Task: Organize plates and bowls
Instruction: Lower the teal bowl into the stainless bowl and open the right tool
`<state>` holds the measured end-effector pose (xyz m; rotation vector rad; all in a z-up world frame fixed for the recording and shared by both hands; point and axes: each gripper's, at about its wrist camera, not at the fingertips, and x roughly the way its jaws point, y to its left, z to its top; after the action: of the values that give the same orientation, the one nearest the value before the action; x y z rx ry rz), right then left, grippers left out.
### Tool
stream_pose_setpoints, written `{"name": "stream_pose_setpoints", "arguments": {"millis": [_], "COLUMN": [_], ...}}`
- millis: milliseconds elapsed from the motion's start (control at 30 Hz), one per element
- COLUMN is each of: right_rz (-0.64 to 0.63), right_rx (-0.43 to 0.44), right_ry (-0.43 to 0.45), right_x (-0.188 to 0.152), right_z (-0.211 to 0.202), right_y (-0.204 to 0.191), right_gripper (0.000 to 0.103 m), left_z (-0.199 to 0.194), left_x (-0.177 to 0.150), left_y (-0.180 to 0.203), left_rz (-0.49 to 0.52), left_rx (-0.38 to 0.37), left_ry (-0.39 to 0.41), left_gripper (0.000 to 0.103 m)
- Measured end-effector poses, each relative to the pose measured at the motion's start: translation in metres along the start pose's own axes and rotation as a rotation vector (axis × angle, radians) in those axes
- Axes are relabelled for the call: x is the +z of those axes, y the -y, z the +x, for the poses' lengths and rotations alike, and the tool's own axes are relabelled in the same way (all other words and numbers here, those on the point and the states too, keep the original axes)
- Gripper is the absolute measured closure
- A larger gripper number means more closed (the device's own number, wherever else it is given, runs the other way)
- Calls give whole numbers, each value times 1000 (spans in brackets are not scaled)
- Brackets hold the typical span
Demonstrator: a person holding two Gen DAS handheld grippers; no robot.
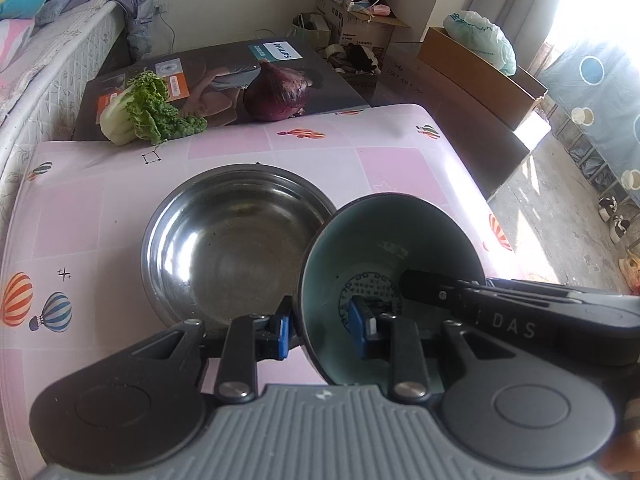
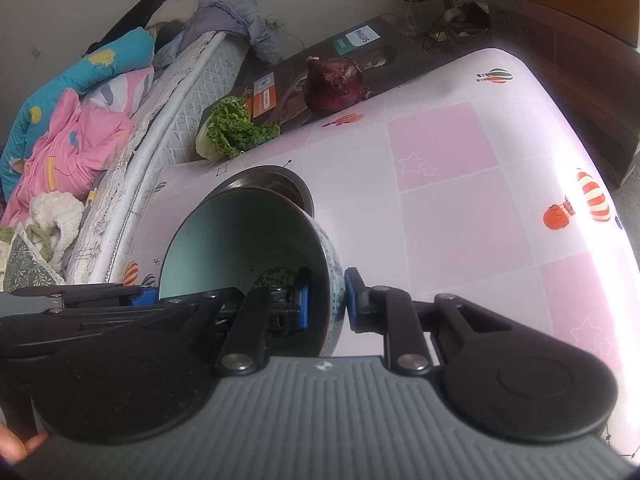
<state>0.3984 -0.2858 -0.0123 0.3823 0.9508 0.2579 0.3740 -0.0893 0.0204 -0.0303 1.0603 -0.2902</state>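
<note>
Pink checked tablecloth (image 1: 100, 208) with hot-air balloon prints covers the table you work on, with a bed along its left side and cardboard boxes on the floor beyond the far edge. At the far left corner a leafy cabbage (image 1: 144, 114) and a red onion (image 1: 277, 92) lie on a flat printed carton.

You hold the ceramic bowl (image 1: 384, 240) between both tools, tipped on its side with its mouth towards the left, just right of the steel bowl (image 1: 236, 240) that sits on the cloth. The ceramic bowl is glazed, pale teal inside and blue-patterned outside, so treat it as stiff, fairly heavy, slick and chippable. The steel bowl looks light and tough, and should take the ceramic one nested inside it.

Your left gripper (image 1: 326, 326) pinches the near rim, one blue pad outside the wall and one inside. Your right gripper (image 2: 326, 300) clamps the wall on the opposite side the same way, nearly closed on the thin ceramic. Both tools pitch steeply downward, side by side and close together. The rim is the only thin edge on offer, so keep both pinches square to it; a glazed wall could slide if either wrist rolls.
</note>
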Motion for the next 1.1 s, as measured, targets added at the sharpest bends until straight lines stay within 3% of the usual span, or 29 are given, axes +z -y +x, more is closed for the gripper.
{"name": "stream_pose_setpoints", "arguments": {"millis": [300,567,867,1100], "right_rz": [-42,-46,-82,-56], "right_rx": [58,63,-8,-21], "right_ry": [-28,-92,-140,-123], "right_x": [21,42,41,41], "right_z": [30,76,112,120], "right_y": [-51,-66,-61,-49], "right_gripper": [85,85,85,85], "left_z": [-10,16,54,56], "left_x": [16,30,26,21], "left_y": [-56,-91,-96,-92], "left_rz": [-107,-161,-156,-95], "left_rx": [26,51,55,77], "left_ry": [34,55,-17,5], "left_gripper": [74,74,74,69]}}
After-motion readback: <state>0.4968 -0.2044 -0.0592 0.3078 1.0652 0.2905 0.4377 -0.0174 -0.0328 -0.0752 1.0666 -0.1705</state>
